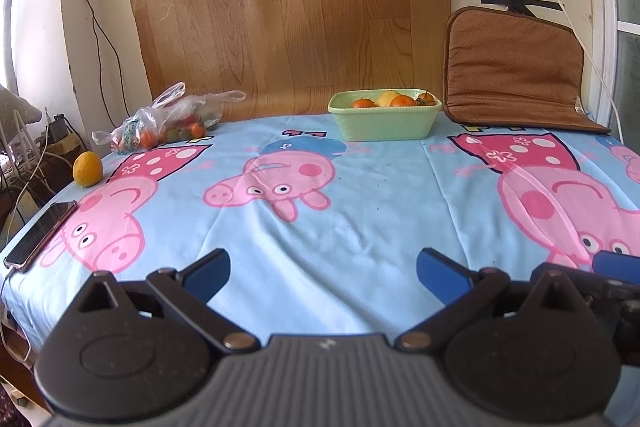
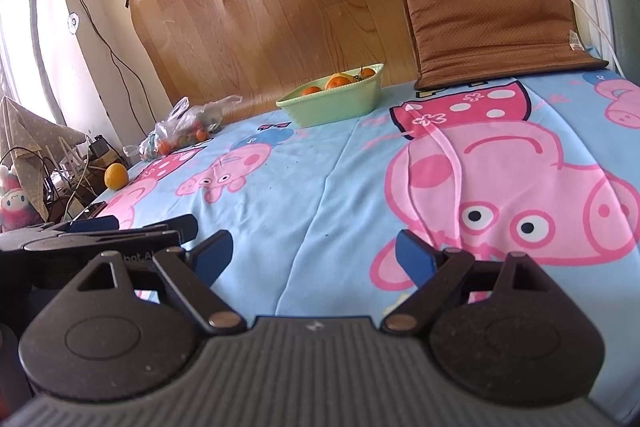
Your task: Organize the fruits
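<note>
I'm holding both grippers low over the cloth (image 1: 320,211), side by side. Left gripper (image 1: 323,269) is sitting with jaws wide, nothing between them; right gripper (image 2: 314,254) is the same, spread wide and empty. From the left view, the green tub (image 1: 384,121) is sitting at 12 o'clock near the far edge, holding oranges (image 1: 363,103) and a yellowish fruit (image 1: 387,97). The bag (image 1: 168,121) with more small fruit is lying at 10 o'clock, well apart from the tub. A loose orange (image 1: 87,169) is resting at 9 o'clock by the cloth's left edge, near the bag but not touching it. A phone (image 1: 40,235) is lying at 8 o'clock on the edge. A brown cushion (image 1: 516,71) is leaning against the wall at 2 o'clock, just beside the tub. In the right view the left gripper is showing at 9 o'clock.
</note>
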Available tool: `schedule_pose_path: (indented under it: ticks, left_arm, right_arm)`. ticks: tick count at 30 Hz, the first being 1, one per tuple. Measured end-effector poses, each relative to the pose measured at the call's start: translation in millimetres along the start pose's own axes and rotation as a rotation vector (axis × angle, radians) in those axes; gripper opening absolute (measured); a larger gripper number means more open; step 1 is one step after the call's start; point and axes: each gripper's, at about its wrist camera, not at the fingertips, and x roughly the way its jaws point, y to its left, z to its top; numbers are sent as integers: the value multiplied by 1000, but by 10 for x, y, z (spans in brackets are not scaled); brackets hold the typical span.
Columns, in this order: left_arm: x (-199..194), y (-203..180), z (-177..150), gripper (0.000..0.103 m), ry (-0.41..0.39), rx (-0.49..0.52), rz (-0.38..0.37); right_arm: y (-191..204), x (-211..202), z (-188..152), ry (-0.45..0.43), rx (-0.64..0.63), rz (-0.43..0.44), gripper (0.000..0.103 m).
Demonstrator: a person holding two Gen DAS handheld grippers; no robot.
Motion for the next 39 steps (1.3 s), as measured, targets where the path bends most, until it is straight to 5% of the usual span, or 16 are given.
schedule_pose_path:
  ticks: [39]
  left_arm:
    - [11, 3, -20, 103, 11, -10, -1]
  right_arm:
    - [-5, 50, 1, 21, 1, 2, 90]
